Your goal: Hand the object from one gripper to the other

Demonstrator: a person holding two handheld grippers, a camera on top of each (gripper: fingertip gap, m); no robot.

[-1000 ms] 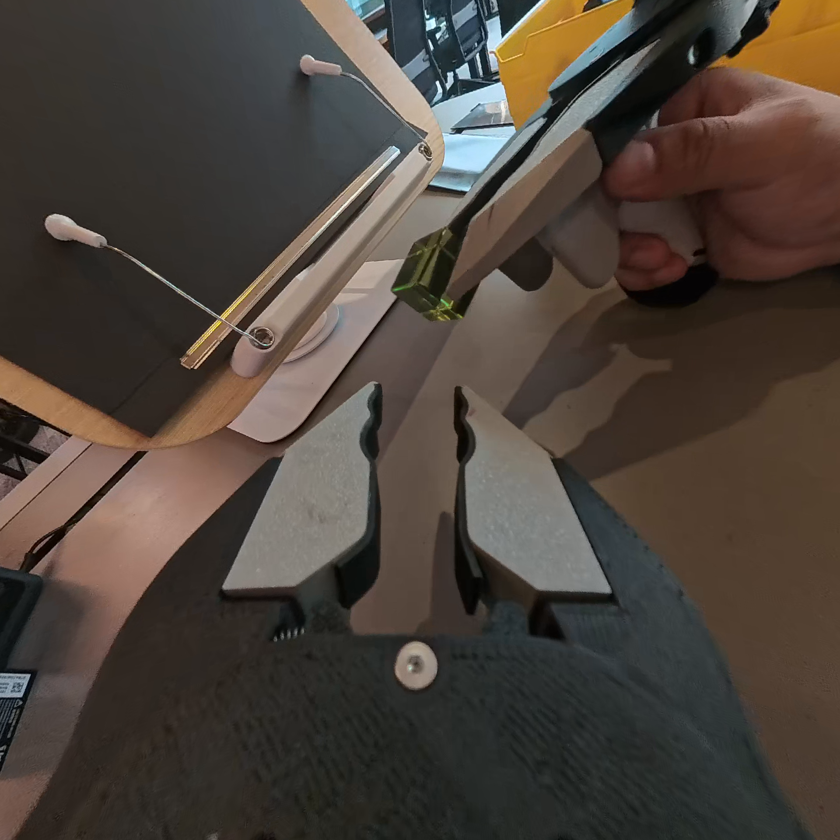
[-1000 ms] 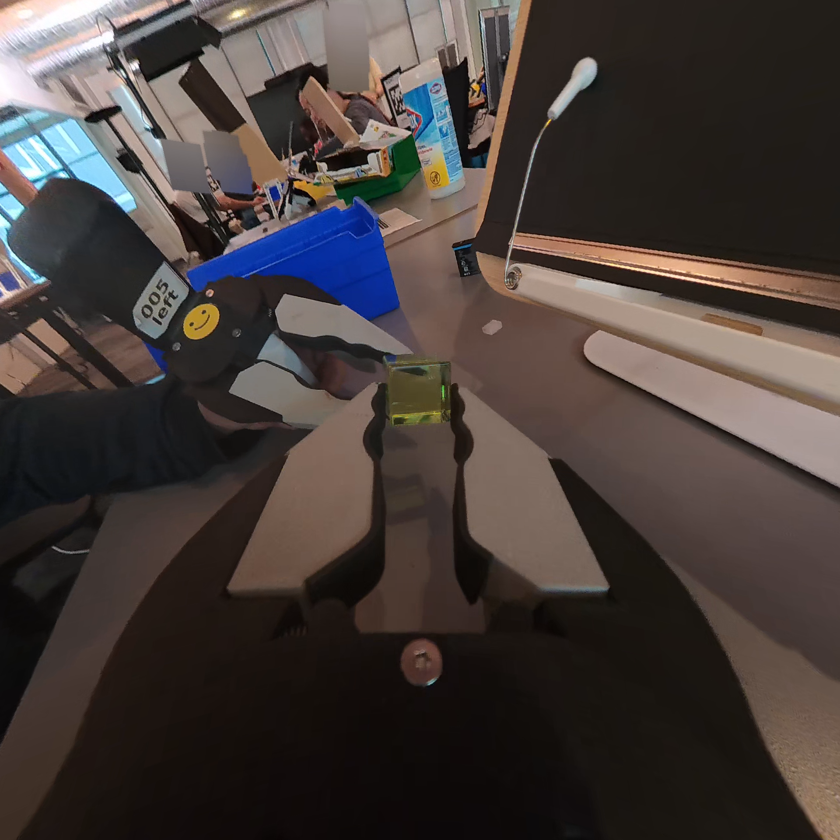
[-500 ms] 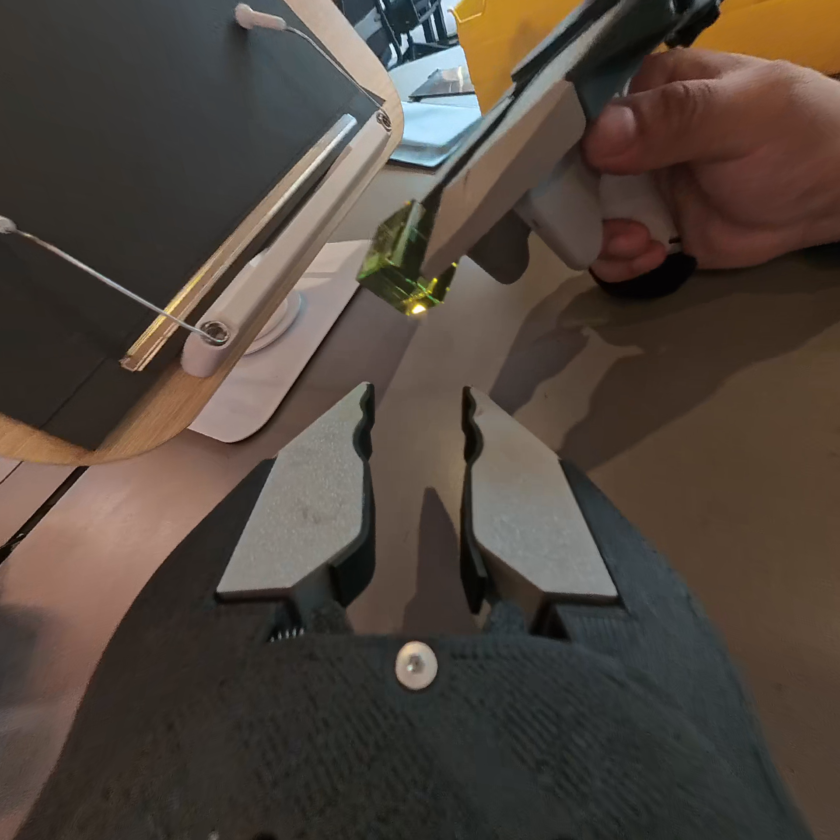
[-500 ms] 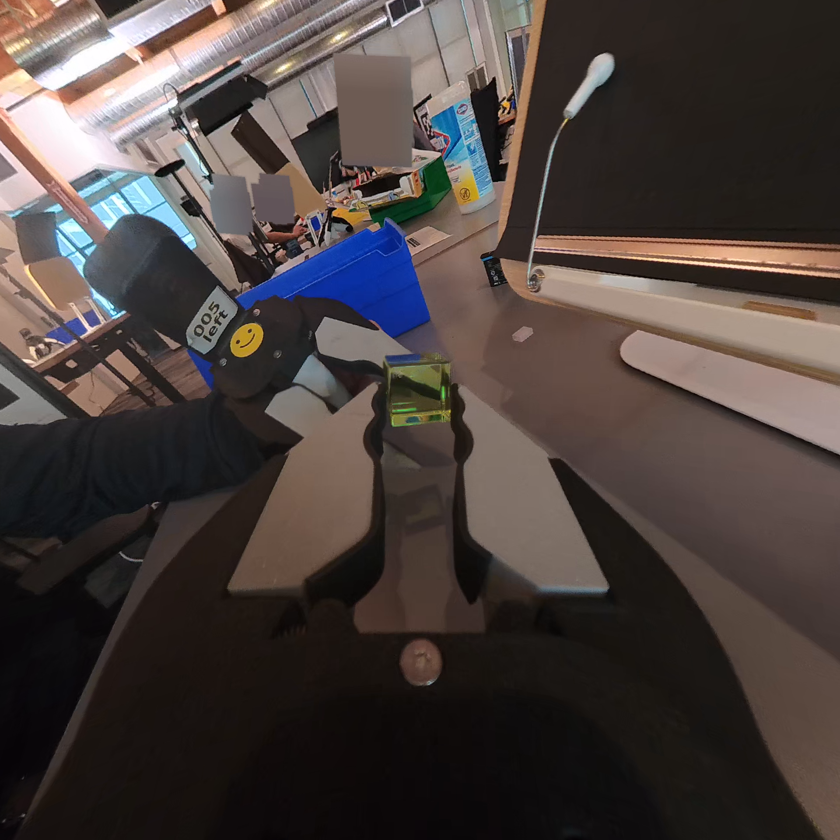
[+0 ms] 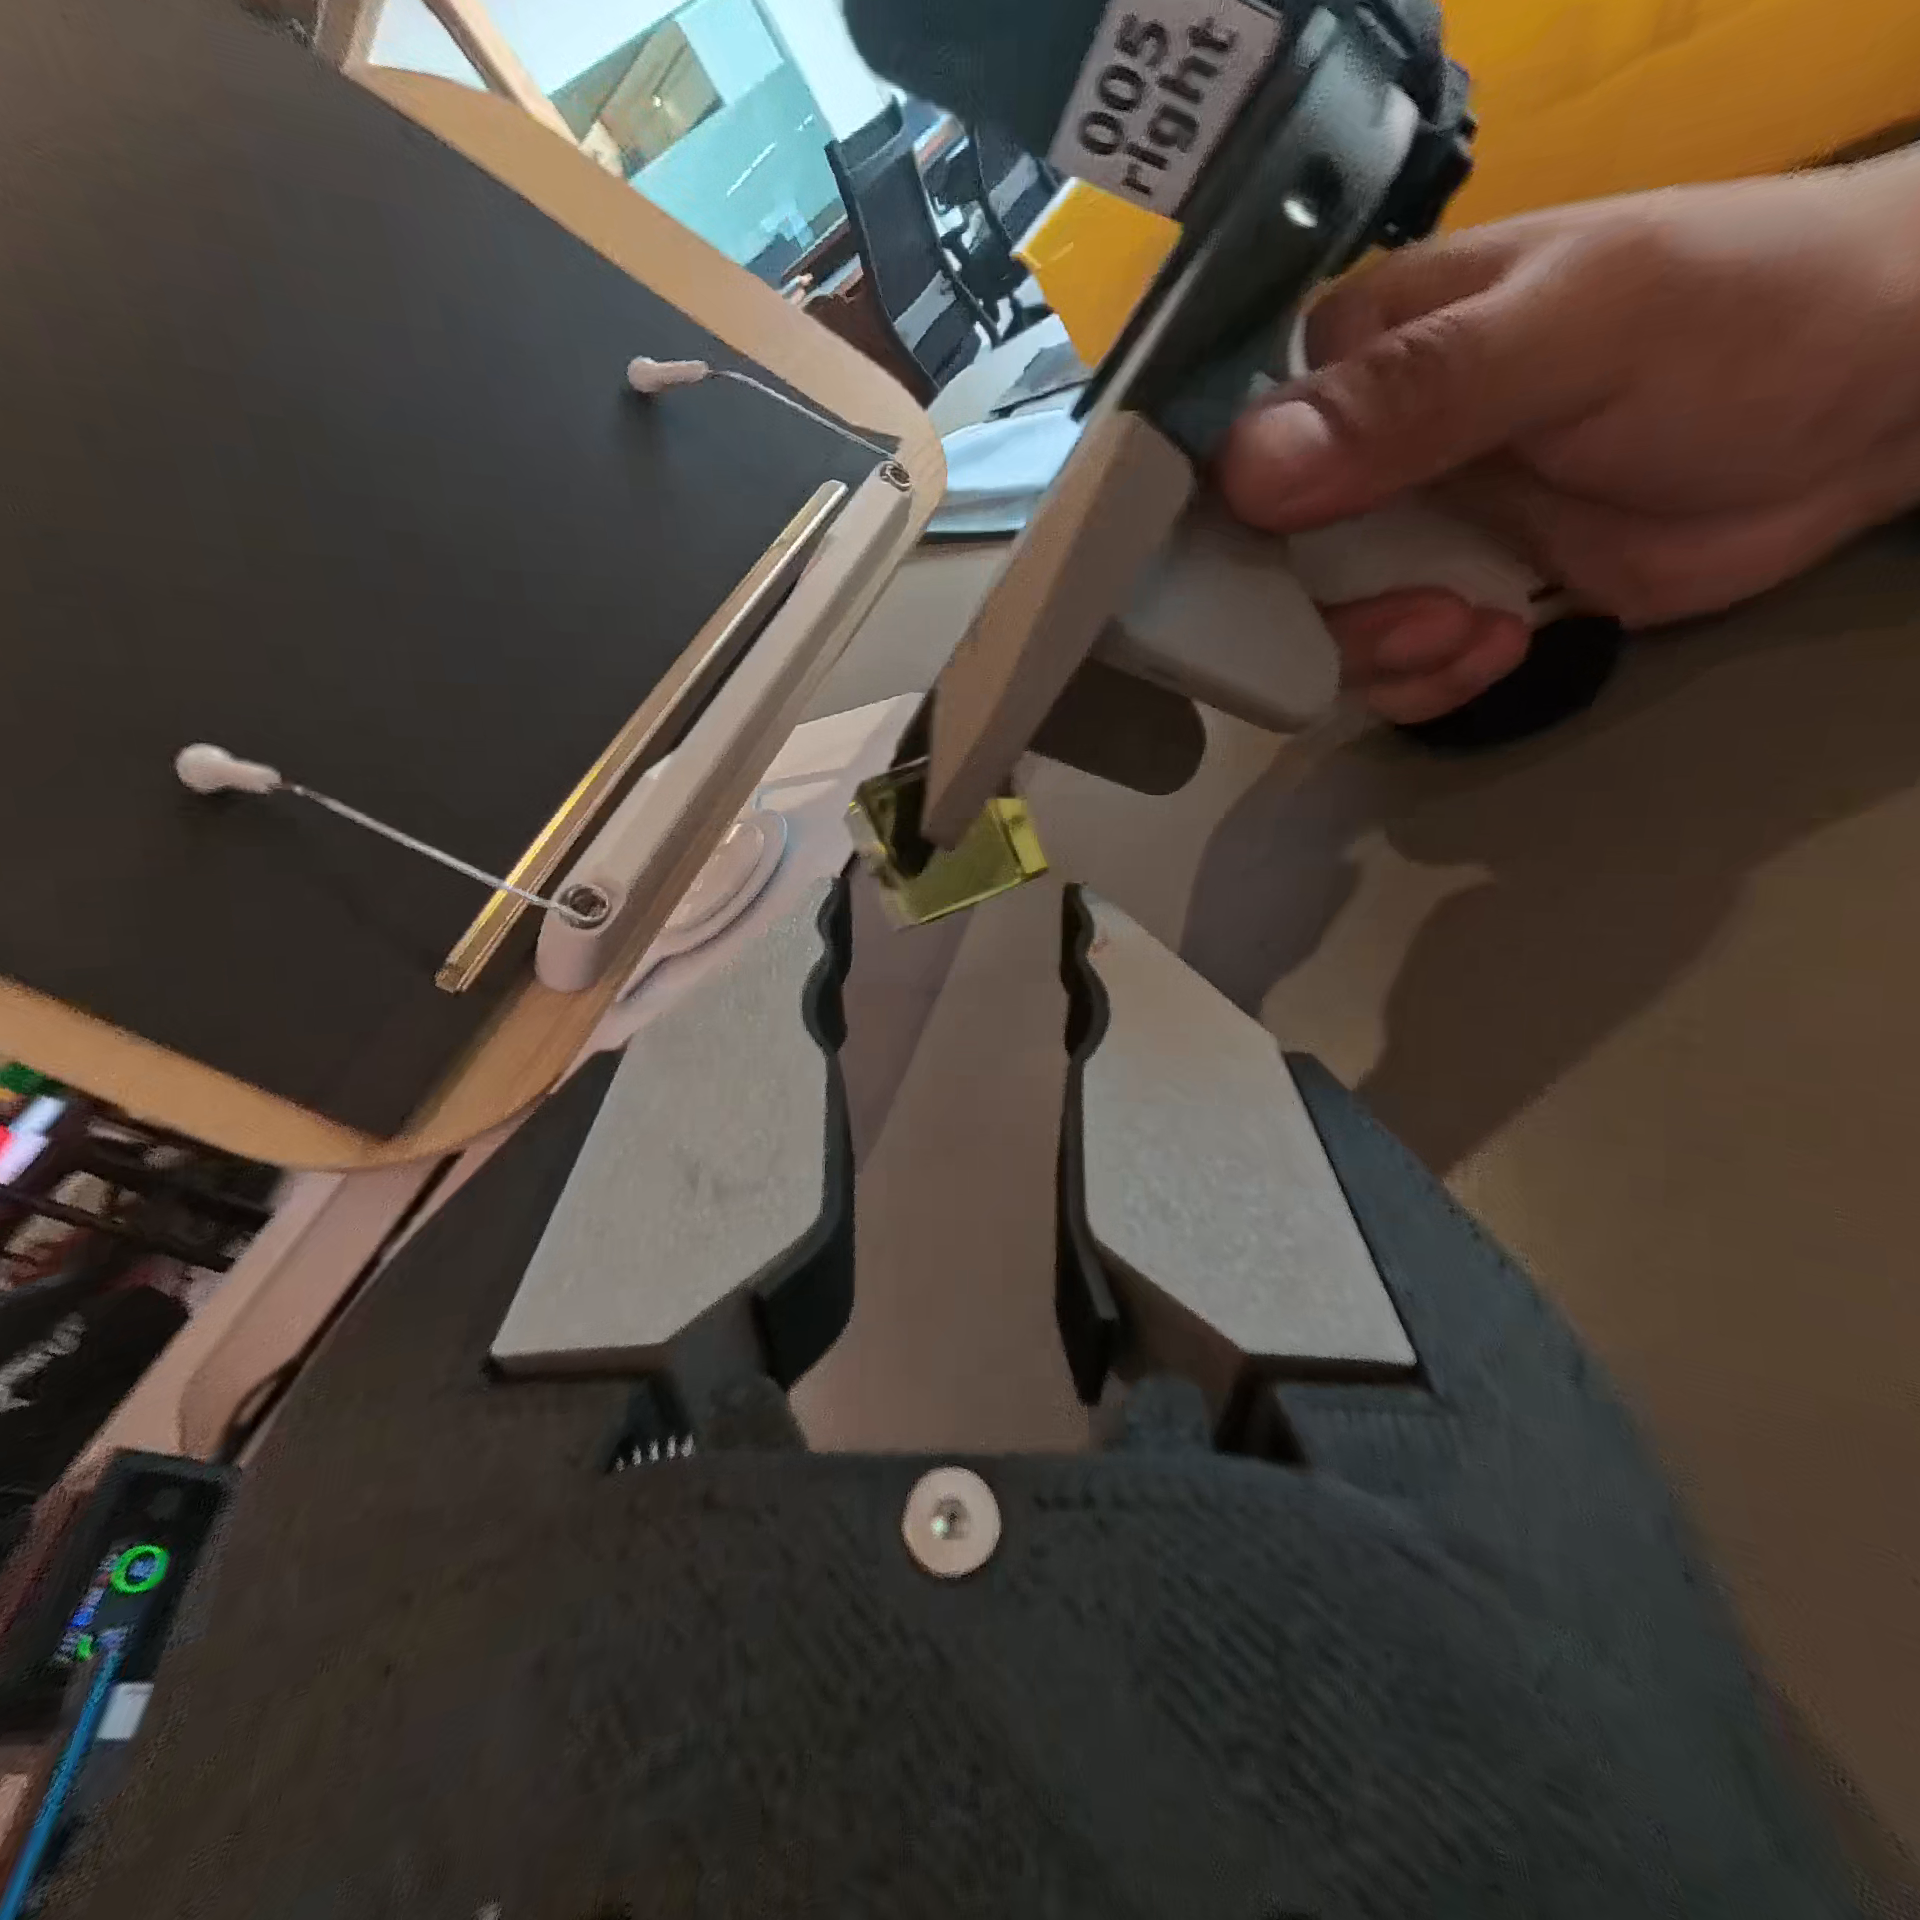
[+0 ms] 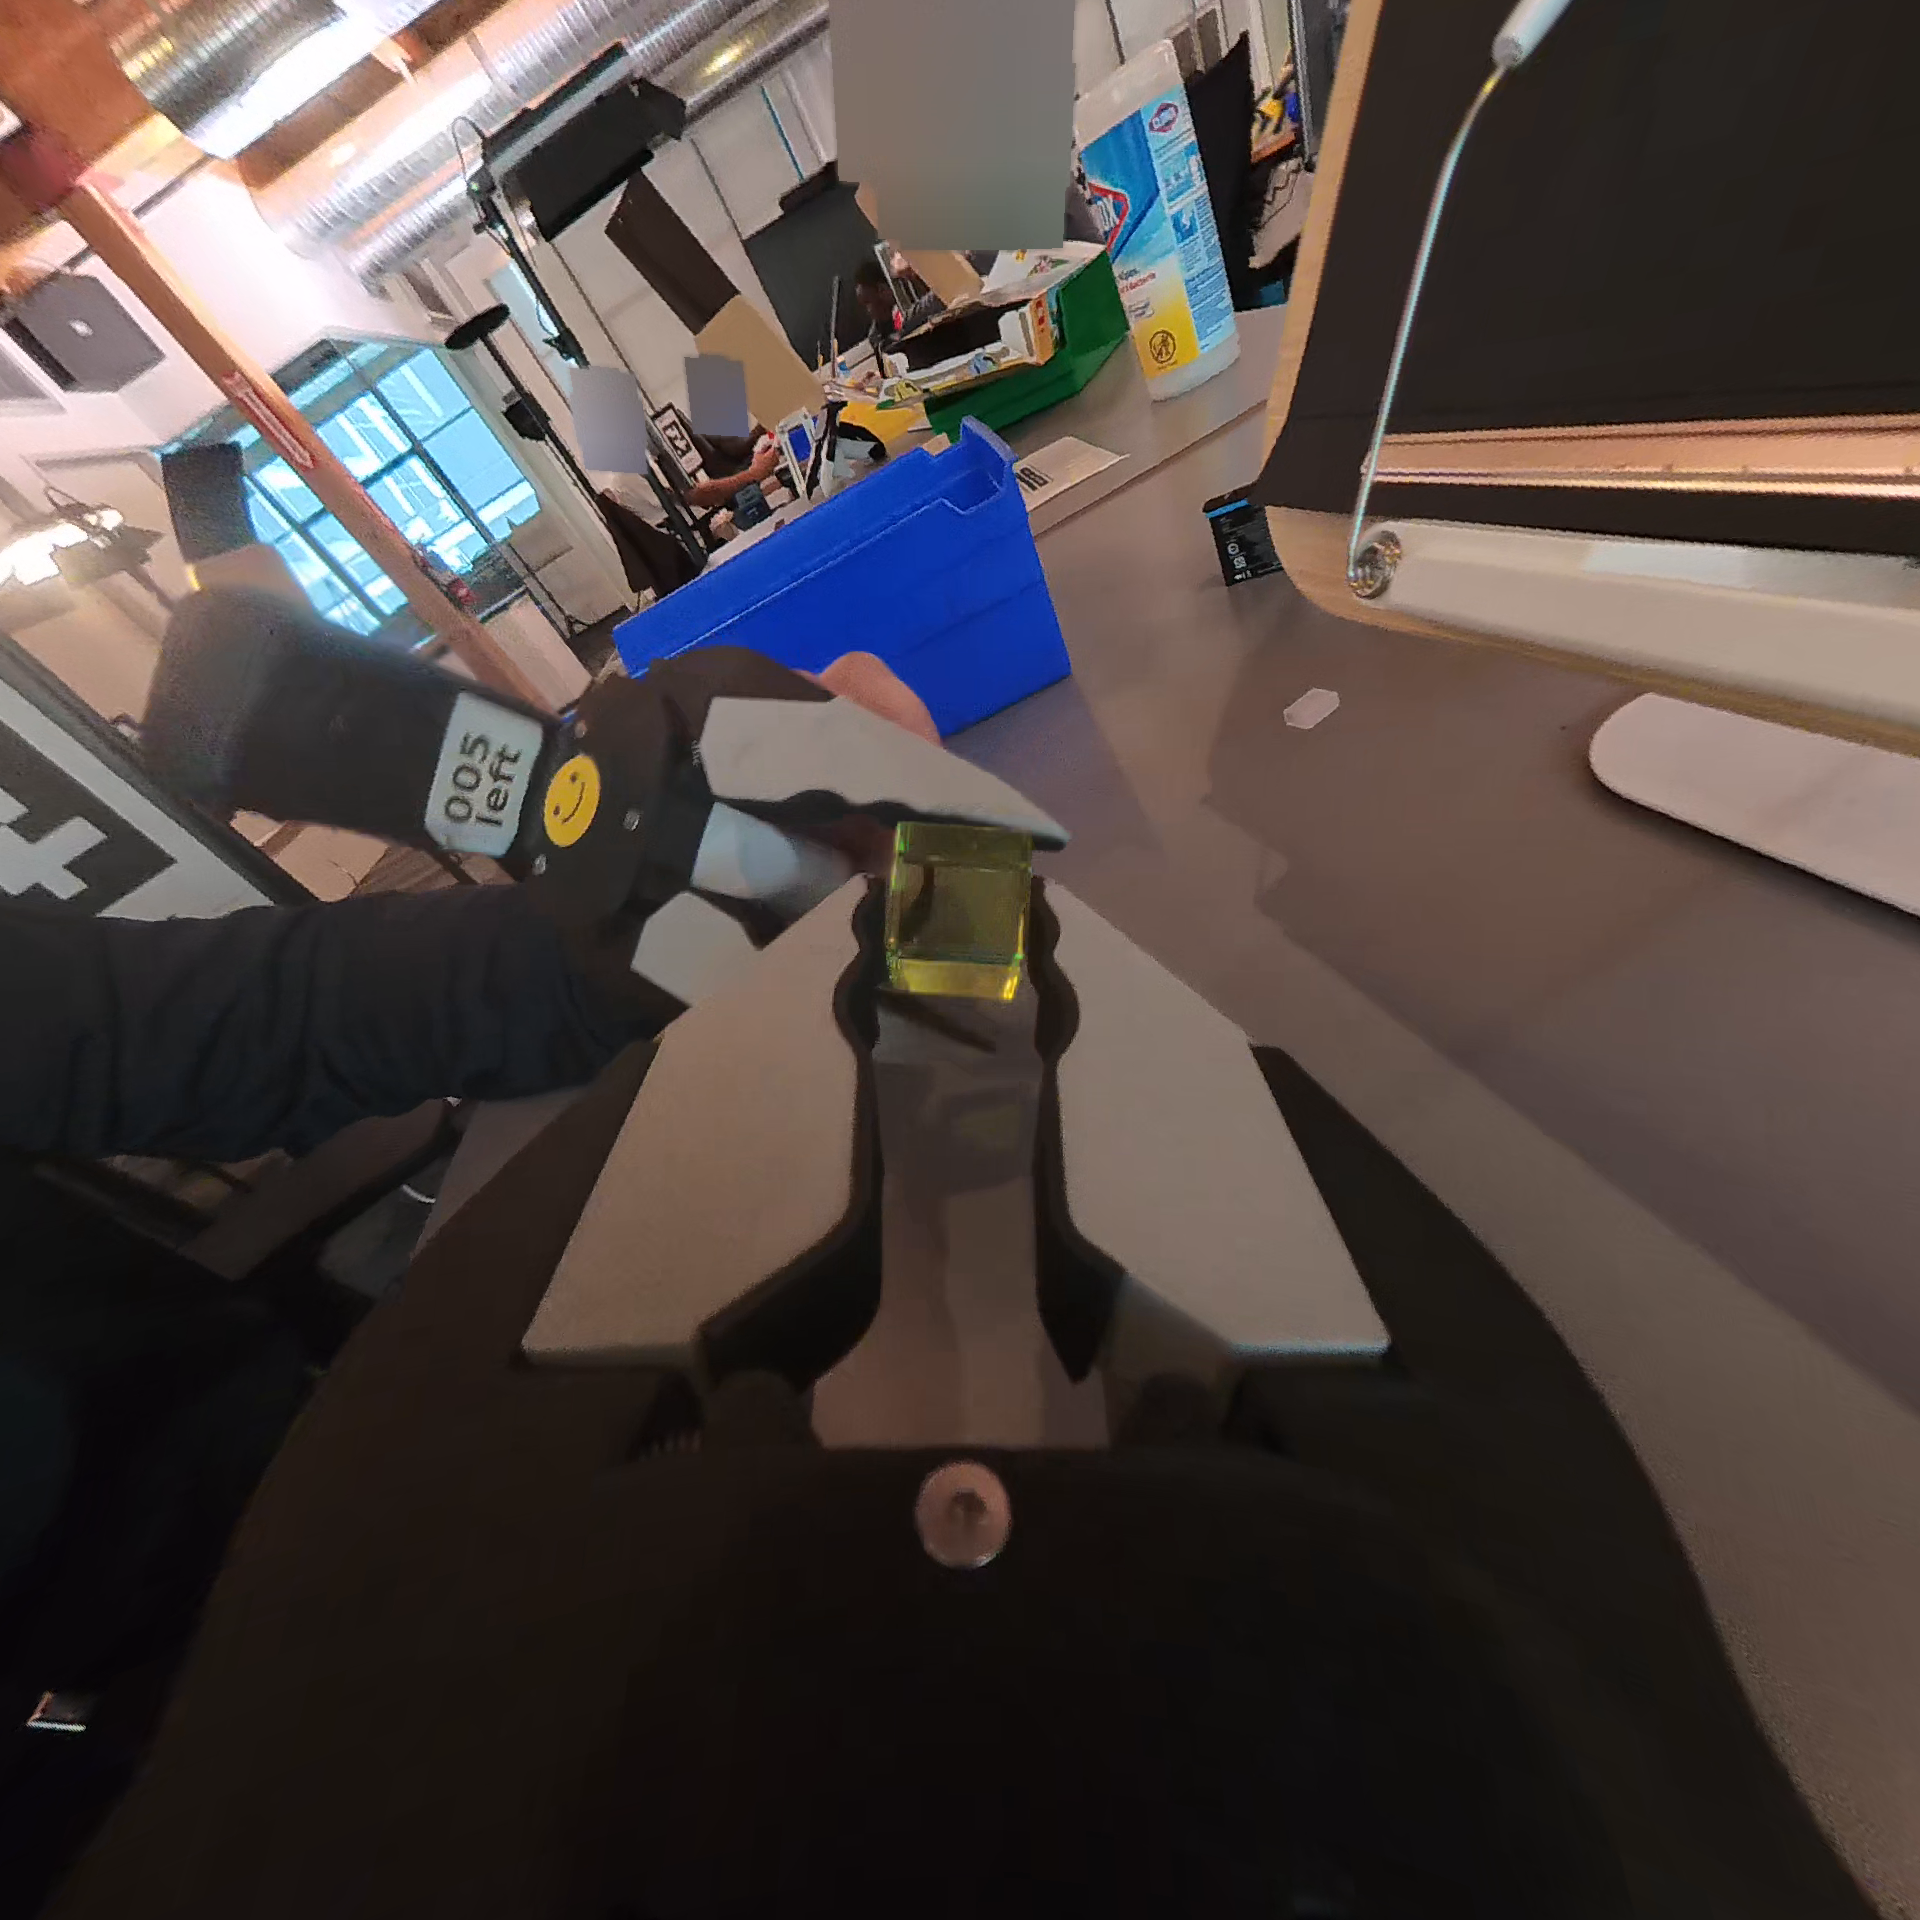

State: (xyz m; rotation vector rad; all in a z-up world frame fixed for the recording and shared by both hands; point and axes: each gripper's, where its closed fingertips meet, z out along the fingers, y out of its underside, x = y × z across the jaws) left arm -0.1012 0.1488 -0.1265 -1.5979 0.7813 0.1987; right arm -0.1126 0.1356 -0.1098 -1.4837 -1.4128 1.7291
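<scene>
A clear yellow-green cube (image 6: 958, 933) is pinched between the fingertips of my right gripper (image 6: 956, 914), held above the grey table. In the left wrist view the cube (image 5: 961, 862) sits right at the mouth of my open left gripper (image 5: 951, 914), just beyond its tips, with the right gripper (image 5: 940, 805) coming down on it from the upper right in a bare hand (image 5: 1621, 416). In the right wrist view the left gripper (image 6: 1023, 836) reaches in from the left, one finger lying just above the cube.
A black board with a wooden rim on a white stand (image 5: 364, 623) stands close on the left of the left gripper, also at the right wrist view's right (image 6: 1621, 312). A blue bin (image 6: 883, 592) sits behind. A yellow bin (image 5: 1662, 73) is at the far right. Only a small space, under 4 cm, lies between the two pairs of fingers.
The two grippers have closed in on each other. The cube, still held by the right gripper, went from well ahead of the left fingers to right at their tips.
</scene>
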